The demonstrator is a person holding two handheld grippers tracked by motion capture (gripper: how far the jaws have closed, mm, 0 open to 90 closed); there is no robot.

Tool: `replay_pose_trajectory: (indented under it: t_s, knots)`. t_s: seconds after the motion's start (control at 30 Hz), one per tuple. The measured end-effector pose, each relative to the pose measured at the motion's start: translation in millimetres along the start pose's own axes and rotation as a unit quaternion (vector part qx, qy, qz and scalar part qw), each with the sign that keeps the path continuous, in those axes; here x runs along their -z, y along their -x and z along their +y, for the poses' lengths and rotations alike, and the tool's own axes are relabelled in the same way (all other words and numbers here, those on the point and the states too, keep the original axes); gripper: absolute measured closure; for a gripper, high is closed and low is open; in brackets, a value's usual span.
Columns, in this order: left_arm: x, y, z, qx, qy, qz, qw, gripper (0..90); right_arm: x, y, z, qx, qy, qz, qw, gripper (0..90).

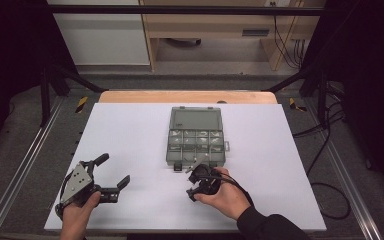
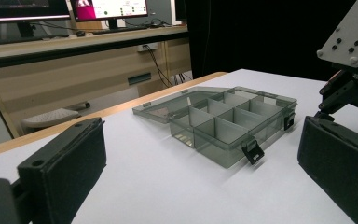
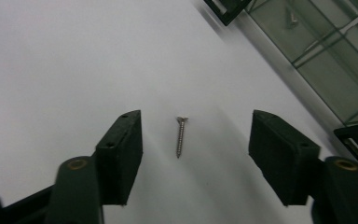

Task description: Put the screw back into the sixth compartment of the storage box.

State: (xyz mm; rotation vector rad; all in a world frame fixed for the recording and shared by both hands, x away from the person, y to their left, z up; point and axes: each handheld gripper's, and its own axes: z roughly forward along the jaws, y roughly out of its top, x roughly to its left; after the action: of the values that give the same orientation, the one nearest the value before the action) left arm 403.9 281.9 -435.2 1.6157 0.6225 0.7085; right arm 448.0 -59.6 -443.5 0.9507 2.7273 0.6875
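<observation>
Screw (image 3: 181, 136): flat on table, head at 12 o'clock, between right gripper (image 3: 196, 140) pads, untouched; jaws half-wide, holding nothing.

Two hand-held grippers are showing, the left (image 1: 114, 172) and the right (image 1: 194, 183). One screw (image 3: 181, 136) is lying on the surface (image 1: 130, 130), with one more (image 3: 291, 17) sitting in a compartment. One open organizer box (image 1: 196, 136) is standing there, carrying two latches.
</observation>
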Motion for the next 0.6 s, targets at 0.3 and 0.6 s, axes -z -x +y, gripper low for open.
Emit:
replay_pose_trajectory:
  t_s: [0.3, 0.6]
  knots:
    - [-1.2, 1.5, 0.4, 0.001, 0.002, 0.0, 1.0, 0.9, 0.1, 4.4, 0.9, -0.024, -0.001, 0.001, 0.9997, 59.8]
    - [-2.4, 1.7, 0.8, 0.002, 0.005, 0.001, 1.0, 0.8, -6.1, 0.9, 2.1, -0.028, -0.011, 0.013, 0.9995, 69.8]
